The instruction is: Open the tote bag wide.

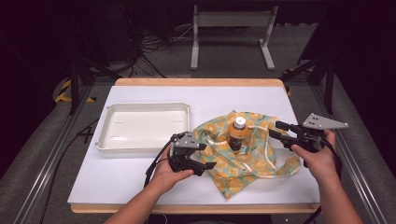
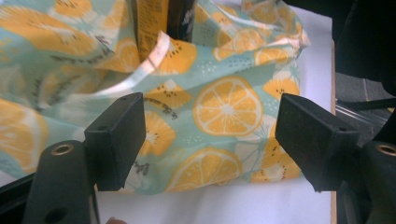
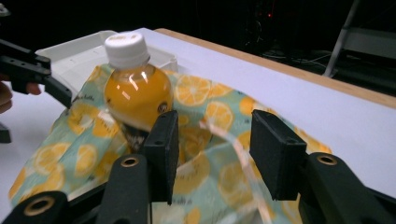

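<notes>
A crumpled cloth bag (image 1: 243, 154) printed with orange slices on pale green lies on the white table, right of centre. An orange juice bottle (image 1: 237, 133) with a white cap stands upright inside it, its top half (image 3: 133, 88) poking out. My left gripper (image 1: 205, 156) is open at the bag's left edge, and the fabric (image 2: 219, 116) lies just ahead of its jaws. My right gripper (image 1: 275, 129) is open at the bag's right side, jaws pointing at the bottle, with a pale handle strap (image 3: 233, 144) running between them. Neither holds anything.
A white shallow tray (image 1: 105, 135) sits at the left of the table, next to the bag. The table's wooden front edge (image 1: 187, 208) runs close to the person's forearms. A metal stand (image 1: 231, 21) rests on the floor beyond the table.
</notes>
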Action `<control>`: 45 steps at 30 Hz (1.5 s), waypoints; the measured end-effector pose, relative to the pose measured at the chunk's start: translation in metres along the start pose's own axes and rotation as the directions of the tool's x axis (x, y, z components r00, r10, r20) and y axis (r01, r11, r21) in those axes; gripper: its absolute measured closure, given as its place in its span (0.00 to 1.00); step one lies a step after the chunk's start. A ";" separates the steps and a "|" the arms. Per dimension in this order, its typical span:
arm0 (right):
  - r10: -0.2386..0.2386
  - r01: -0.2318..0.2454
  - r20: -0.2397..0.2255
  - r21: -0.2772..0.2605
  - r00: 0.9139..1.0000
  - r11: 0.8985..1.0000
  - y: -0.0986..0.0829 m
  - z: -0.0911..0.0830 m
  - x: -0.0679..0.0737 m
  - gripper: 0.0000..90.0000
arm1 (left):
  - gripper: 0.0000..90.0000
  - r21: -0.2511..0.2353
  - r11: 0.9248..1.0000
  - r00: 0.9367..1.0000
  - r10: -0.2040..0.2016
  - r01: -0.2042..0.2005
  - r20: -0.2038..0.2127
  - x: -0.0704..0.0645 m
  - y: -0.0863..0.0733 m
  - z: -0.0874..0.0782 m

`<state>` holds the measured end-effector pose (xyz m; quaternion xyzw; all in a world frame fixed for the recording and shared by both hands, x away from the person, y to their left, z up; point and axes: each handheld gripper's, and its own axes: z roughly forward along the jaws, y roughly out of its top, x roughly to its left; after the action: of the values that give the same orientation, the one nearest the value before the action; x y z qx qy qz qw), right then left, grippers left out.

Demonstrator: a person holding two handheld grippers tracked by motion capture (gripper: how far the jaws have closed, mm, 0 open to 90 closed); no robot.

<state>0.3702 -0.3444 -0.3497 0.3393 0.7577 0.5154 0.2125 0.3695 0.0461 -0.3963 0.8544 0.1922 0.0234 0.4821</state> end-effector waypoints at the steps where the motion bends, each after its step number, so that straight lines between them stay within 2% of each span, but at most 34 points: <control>1: -0.005 0.005 0.004 -0.002 1.000 1.000 0.003 0.006 -0.001 0.59 | 0.28 0.000 1.000 1.000 0.000 0.000 0.000 0.000 0.000 0.000; 6: -0.005 0.005 0.017 -0.004 1.000 1.000 0.009 0.034 -0.008 0.60 | 0.29 -0.015 1.000 1.000 -0.014 0.014 -0.019 0.005 0.000 -0.007; 7: -0.005 0.005 0.017 -0.004 1.000 1.000 0.009 0.034 -0.008 0.60 | 0.29 -0.015 1.000 1.000 -0.014 0.014 -0.019 0.005 0.000 -0.007; 9: 0.001 -0.001 0.024 0.001 1.000 1.000 0.009 0.045 -0.011 0.60 | 0.29 -0.016 1.000 1.000 -0.013 0.013 -0.022 0.006 0.000 -0.009; 15: 0.016 -0.019 0.079 0.032 0.997 0.999 0.000 0.075 -0.022 0.61 | 0.29 -0.016 1.000 0.999 -0.026 0.026 -0.029 0.009 -0.001 -0.010; 17: 0.040 -0.044 0.087 0.043 0.995 0.998 -0.006 0.082 -0.025 0.60 | 0.29 -0.016 1.000 0.999 -0.023 0.022 -0.030 0.010 -0.001 -0.010; 21: 0.073 -0.083 0.097 0.101 0.993 0.991 -0.021 0.094 -0.032 0.56 | 0.29 -0.020 0.999 0.999 -0.026 0.026 -0.029 0.011 -0.001 -0.010; 22: 0.073 -0.083 0.097 0.101 0.993 0.991 -0.021 0.094 -0.032 0.56 | 0.29 -0.020 0.999 0.999 -0.026 0.026 -0.029 0.011 -0.001 -0.010; 23: 0.078 -0.093 0.098 0.150 0.992 0.984 -0.029 0.100 -0.034 0.53 | 0.29 -0.018 0.999 0.999 -0.029 0.029 -0.028 0.011 -0.001 -0.010; 24: 0.080 -0.094 0.097 0.159 0.992 0.983 -0.032 0.101 -0.034 0.52 | 0.29 -0.018 0.999 0.999 -0.029 0.029 -0.028 0.011 -0.001 -0.010; 25: 0.080 -0.094 0.097 0.159 0.992 0.983 -0.032 0.101 -0.034 0.52 | 0.29 -0.018 0.999 0.999 -0.028 0.028 -0.029 0.011 -0.001 -0.010; 26: 0.072 -0.088 0.090 0.189 0.993 0.978 -0.039 0.106 -0.035 0.51 | 0.29 -0.018 0.999 0.999 -0.030 0.030 -0.029 0.011 -0.001 -0.010; 31: 0.067 -0.088 0.097 0.224 0.993 0.971 -0.046 0.110 -0.034 0.50 | 0.29 -0.020 0.999 0.999 -0.027 0.027 -0.029 0.011 0.000 -0.010; 35: 0.019 -0.047 0.107 0.271 0.994 0.961 -0.051 0.116 -0.032 0.49 | 0.29 -0.025 0.999 0.999 -0.022 0.022 -0.027 0.011 0.002 -0.012; 37: -0.002 -0.029 0.114 0.269 0.993 0.963 -0.048 0.114 -0.030 0.47 | 0.29 -0.029 0.999 0.999 -0.021 0.020 -0.026 0.011 0.003 -0.012; 40: -0.005 -0.025 0.117 0.247 0.993 0.969 -0.044 0.110 -0.029 0.47 | 0.29 -0.035 0.999 0.999 -0.017 0.017 -0.028 0.011 0.006 -0.014; 41: 0.001 -0.025 0.113 0.209 0.994 0.978 -0.038 0.104 -0.027 0.46 | 0.29 -0.037 0.999 0.999 -0.018 0.017 -0.028 0.011 0.007 -0.015; 42: 0.006 -0.027 0.110 0.188 0.994 0.982 -0.035 0.100 -0.026 0.46 | 0.29 -0.044 0.999 0.999 -0.020 0.018 -0.029 0.011 0.009 -0.017; 43: 0.006 -0.027 0.110 0.188 0.994 0.982 -0.035 0.100 -0.026 0.46 | 0.29 -0.044 0.999 0.999 -0.020 0.018 -0.029 0.011 0.009 -0.017; 45: 0.020 -0.035 0.104 0.140 0.994 0.989 -0.029 0.093 -0.023 0.46 | 0.29 -0.048 0.999 0.999 -0.017 0.015 -0.034 0.012 0.011 -0.018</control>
<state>0.4397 -0.3094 -0.4118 0.3899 0.7758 0.4449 0.2192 0.3800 0.0601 -0.3793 0.8405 0.2069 0.0388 0.4992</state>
